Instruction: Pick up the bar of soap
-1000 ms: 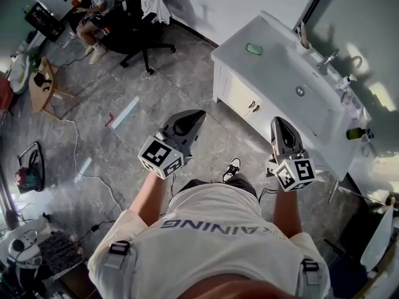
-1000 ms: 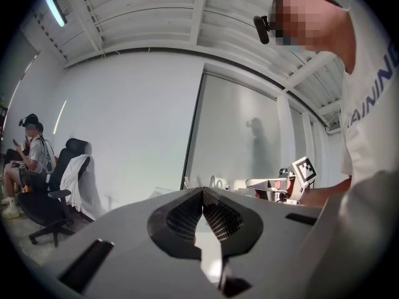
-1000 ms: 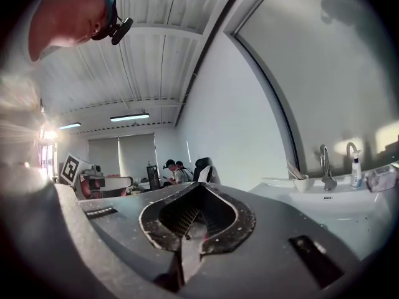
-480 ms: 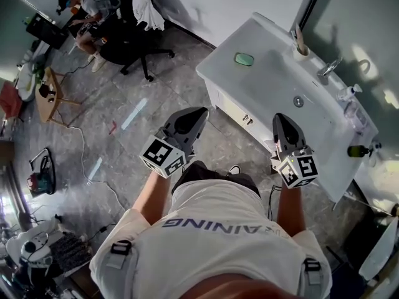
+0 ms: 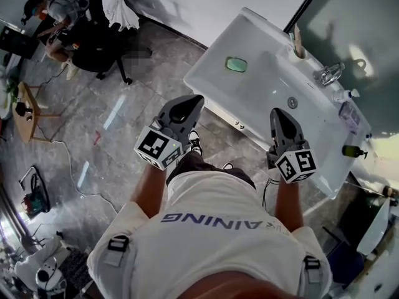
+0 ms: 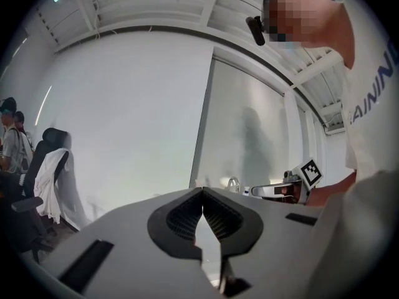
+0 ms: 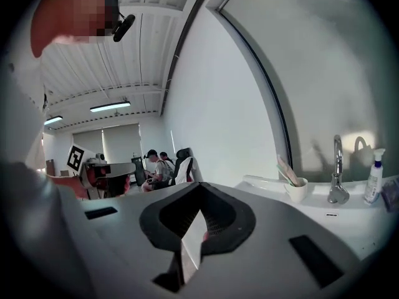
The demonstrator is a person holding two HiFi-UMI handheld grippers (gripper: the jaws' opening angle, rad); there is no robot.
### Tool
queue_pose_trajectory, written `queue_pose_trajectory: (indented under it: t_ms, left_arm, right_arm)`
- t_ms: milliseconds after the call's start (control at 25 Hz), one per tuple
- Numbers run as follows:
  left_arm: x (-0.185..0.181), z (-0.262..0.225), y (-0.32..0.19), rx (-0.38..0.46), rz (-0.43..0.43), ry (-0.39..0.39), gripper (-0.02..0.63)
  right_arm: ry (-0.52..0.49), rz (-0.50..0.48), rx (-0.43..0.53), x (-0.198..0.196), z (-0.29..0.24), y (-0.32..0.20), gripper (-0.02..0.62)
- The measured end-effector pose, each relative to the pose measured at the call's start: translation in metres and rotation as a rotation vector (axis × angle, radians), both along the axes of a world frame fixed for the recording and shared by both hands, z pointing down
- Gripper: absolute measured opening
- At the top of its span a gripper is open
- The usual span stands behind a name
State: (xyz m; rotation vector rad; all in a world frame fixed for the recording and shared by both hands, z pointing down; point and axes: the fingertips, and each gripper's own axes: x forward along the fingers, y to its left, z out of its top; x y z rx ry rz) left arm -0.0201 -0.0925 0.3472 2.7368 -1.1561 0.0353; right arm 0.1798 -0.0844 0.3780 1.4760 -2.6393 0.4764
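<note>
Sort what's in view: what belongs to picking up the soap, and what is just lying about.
For the job: pale green bar of soap; white basin counter it lies on; left gripper and right gripper, both shut and empty.
Lying about: chrome tap; white cup of brushes; black office chair; small wooden table.

Bright, even light; fisheye-warped edges
</note>
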Motion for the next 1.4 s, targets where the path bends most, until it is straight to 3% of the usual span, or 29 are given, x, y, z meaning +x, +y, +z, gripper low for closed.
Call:
queue_pose_trajectory:
  t_ms: [160,320,520,640,960,1160,1400]
  left_arm:
    - [-0.028,0.005,-0.043,-0.026,0.052,0.031,0.009]
    - [-0.054,0.023,-0.086,-0.033,0.088,0.012,0.009]
    - [-0.062,0.035,-0.105,-0.073,0.105,0.03,0.009]
    - [-0.062,0.042,-0.112,-0.096,0.104,0.033,0.009]
    - [-0.059,0.067,-0.135,-0.158,0.055,0.031,0.009]
    - [-0.053,0.082,-0.136,-0.205,0.013,0.015,0.009]
    - [-0.055,0.1,-0.138,-0.248,-0.057,0.008,0.009]
  right_arm:
    - [0.069,0.027,-0.018,-0.037,-0.002,-0.034,0.009]
    - [0.105,0.036,-0.025,-0.068,0.008,-0.08,0.011]
    - [0.173,0.021,-0.069,-0.073,0.023,-0.106,0.018]
    - [0.228,-0.02,-0.086,-0.074,0.037,-0.123,0.06]
    - [0.528,-0.269,-0.223,-0.081,0.13,-0.183,0.236]
    - [0.694,-0.42,-0.3,-0.084,0.194,-0.213,0.255]
    - [0.932,-0.686,-0.369,-0.079,0.255,-0.22,0.276]
